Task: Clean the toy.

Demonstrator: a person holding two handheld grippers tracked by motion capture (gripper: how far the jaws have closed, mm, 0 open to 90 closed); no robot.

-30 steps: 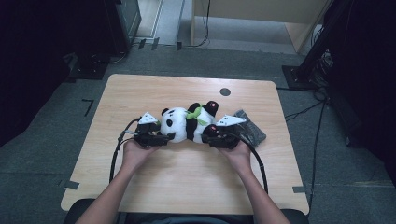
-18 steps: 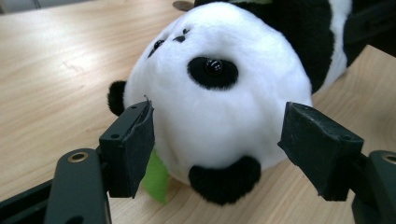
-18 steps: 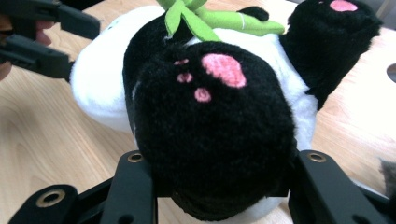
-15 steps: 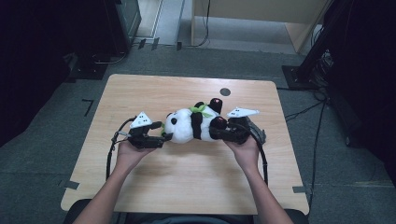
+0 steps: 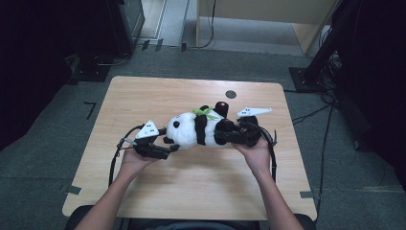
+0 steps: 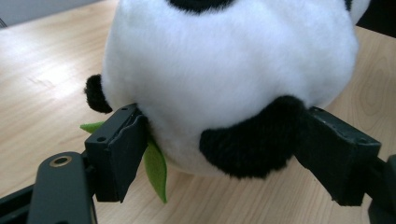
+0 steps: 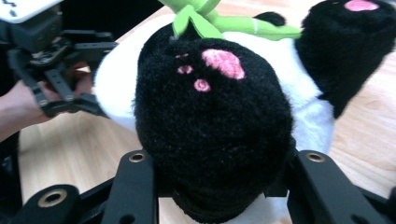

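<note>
Plush panda's (image 6: 224, 79) face is cut off at the top edge.

Light wooden surface (image 5: 158, 96) with rounded corners, mid-frame in the high view, set on grey floor (image 5: 43, 158); small dark round spot (image 5: 231, 94) near its upper edge, right of centre; plush panda (image 5: 198, 129) across the middle, head toward frame left, underside close over the wood in the left gripper view.
</note>
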